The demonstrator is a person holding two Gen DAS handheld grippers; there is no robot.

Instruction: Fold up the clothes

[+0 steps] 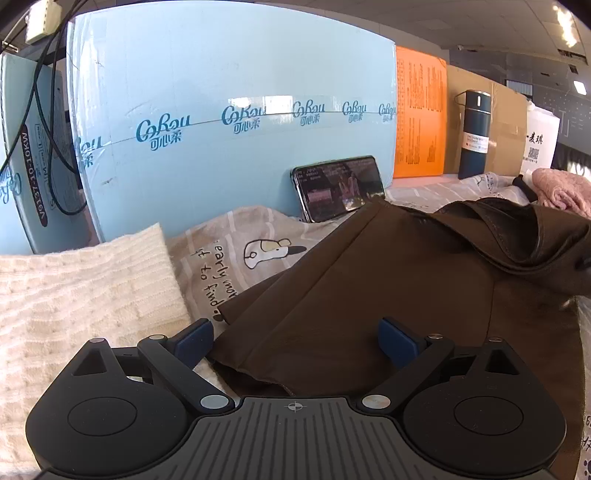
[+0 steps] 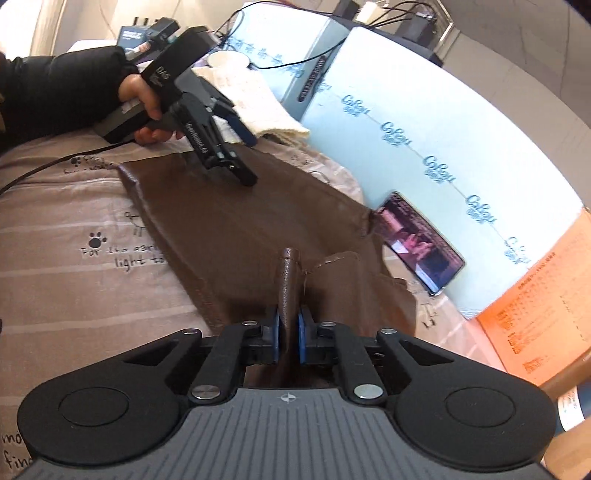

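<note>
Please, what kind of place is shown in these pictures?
Probably a makeshift work surface in an office or storeroom: a printed bedsheet serves as the cover, big shipping cartons line the back, and ceiling panel lights hang overhead.

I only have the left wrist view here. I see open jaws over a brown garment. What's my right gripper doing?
Observer: The right gripper is shut on a raised fold of the brown garment; a strip of the fabric stands up between its blue pads.
Operator: And where does my left gripper sit on the garment?
Observer: The left gripper hovers open above the garment's far end, near the cream knit.
Operator: Anything trailing near my left hand?
Observer: Yes, a black cable runs across the printed bedsheet from below the left hand.
</note>
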